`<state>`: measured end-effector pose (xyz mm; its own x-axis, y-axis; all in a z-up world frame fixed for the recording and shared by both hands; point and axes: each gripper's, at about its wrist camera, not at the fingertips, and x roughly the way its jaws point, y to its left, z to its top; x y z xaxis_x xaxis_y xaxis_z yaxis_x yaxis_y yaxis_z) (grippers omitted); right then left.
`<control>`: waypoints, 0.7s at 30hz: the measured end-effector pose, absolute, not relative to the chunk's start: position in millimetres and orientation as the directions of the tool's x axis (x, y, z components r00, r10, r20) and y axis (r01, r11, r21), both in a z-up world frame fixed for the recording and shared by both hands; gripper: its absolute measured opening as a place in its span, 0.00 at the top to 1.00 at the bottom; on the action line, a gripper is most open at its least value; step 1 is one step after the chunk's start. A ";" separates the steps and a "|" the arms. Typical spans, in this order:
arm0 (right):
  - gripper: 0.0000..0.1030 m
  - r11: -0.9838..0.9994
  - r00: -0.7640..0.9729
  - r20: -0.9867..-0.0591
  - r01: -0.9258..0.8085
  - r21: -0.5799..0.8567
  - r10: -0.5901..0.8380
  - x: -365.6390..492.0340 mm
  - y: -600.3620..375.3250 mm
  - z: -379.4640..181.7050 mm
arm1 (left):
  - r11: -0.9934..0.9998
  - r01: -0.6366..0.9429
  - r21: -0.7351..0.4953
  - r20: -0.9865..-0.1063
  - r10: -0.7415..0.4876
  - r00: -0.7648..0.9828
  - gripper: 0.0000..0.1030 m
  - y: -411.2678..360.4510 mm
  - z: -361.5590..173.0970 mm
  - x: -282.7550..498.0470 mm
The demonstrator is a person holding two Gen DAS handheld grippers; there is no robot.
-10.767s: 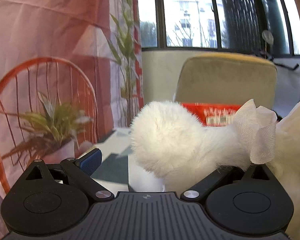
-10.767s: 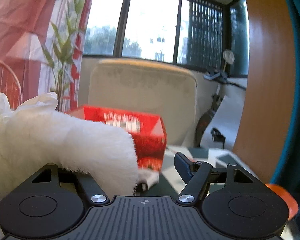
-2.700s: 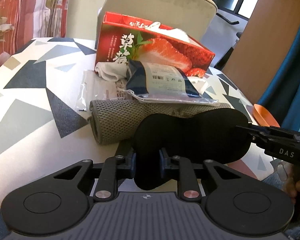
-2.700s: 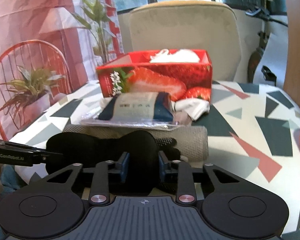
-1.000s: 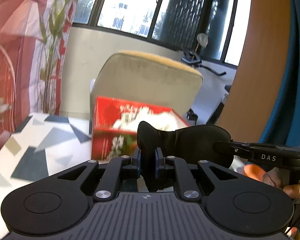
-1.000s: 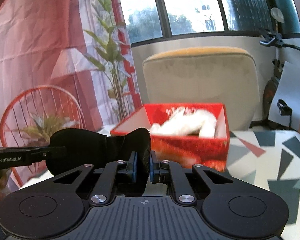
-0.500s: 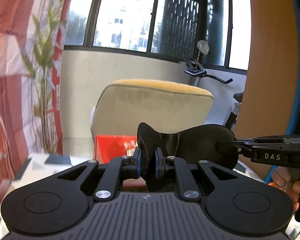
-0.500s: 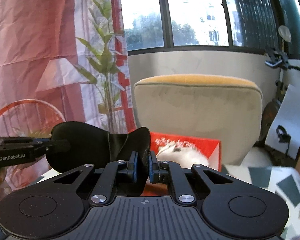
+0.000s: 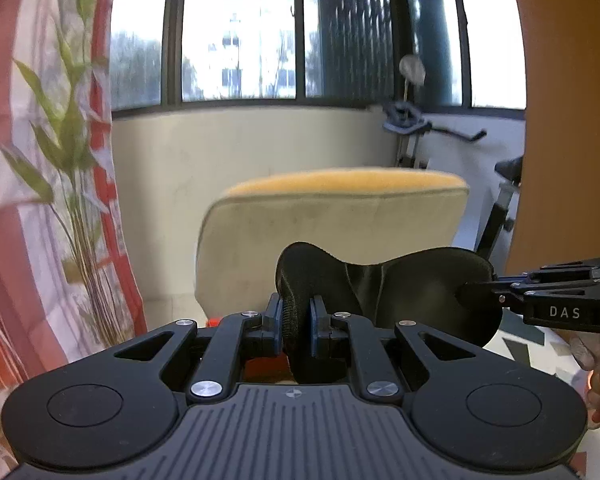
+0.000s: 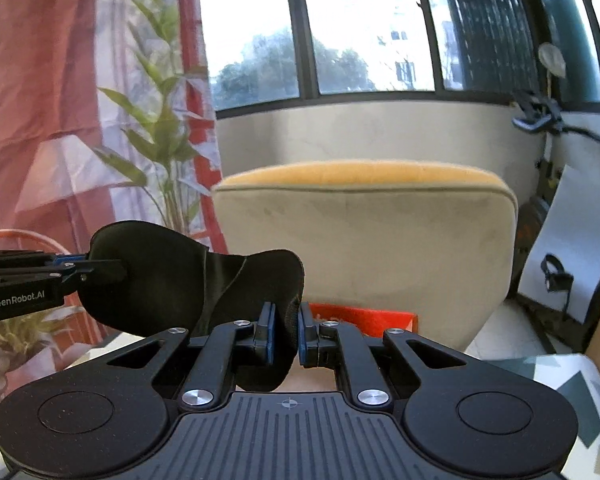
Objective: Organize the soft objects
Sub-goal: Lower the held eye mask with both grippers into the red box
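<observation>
The left gripper [image 9: 296, 322] is pinched onto one lobe of the black eye mask [image 9: 384, 292]; the right gripper [image 10: 285, 336] is clamped on the other lobe. The mask hangs in the air between them, creased at its middle. Pulling the hands apart could slip the limp fabric from a thin pinch. At 12 o'clock stands the beige chair [image 10: 364, 240]. Only the right view shows the red box [image 10: 364, 322] clearly, at 1 o'clock; the left shows slivers.
</observation>
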<state>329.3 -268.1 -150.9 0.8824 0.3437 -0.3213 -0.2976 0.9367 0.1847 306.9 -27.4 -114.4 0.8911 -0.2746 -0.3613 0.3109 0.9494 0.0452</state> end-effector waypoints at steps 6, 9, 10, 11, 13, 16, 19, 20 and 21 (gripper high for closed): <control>0.90 0.945 0.848 -0.419 -0.276 0.177 0.325 368.4 -267.7 -165.1 | 0.944 0.329 -0.033 -0.530 -0.295 0.795 0.86 -29.4 -135.7 352.9; 0.90 0.945 0.799 -0.506 -0.271 0.182 0.326 386.9 -265.4 -177.5 | 0.941 0.335 -0.058 -0.610 -0.299 0.734 0.86 -32.1 -151.4 371.2; 0.90 0.946 0.778 -0.539 -0.268 0.181 0.323 393.9 -263.9 -182.8 | 0.940 0.337 -0.059 -0.629 -0.297 0.718 0.86 -33.4 -156.9 375.4; 0.90 0.948 0.761 -0.565 -0.262 0.181 0.318 399.6 -262.1 -188.8 | 0.938 0.343 -0.059 -0.649 -0.297 0.700 0.86 -35.4 -162.9 379.6; 0.90 0.950 0.728 -0.611 -0.247 0.191 0.312 411.5 -259.7 -200.2 | 0.933 0.357 -0.054 -0.685 -0.294 0.666 0.86 -40.6 -174.4 386.9; 0.90 0.953 0.691 -0.656 -0.226 0.202 0.303 425.8 -255.8 -216.8 | 0.926 0.374 -0.047 -0.726 -0.289 0.624 0.86 -46.7 -188.3 396.2; 0.91 0.953 0.656 -0.692 -0.231 0.196 0.301 439.1 -248.3 -229.3 | 0.928 0.370 -0.048 -0.748 -0.279 0.603 0.86 -49.7 -199.1 406.7; 0.91 0.953 0.643 -0.705 -0.232 0.193 0.299 443.6 -245.1 -233.8 | 0.928 0.370 -0.050 -0.755 -0.278 0.594 0.86 -49.8 -201.9 412.3; 0.91 0.954 0.631 -0.717 -0.231 0.191 0.296 447.4 -242.9 -238.0 | 0.928 0.369 -0.053 -0.764 -0.276 0.583 0.86 -50.4 -205.5 415.2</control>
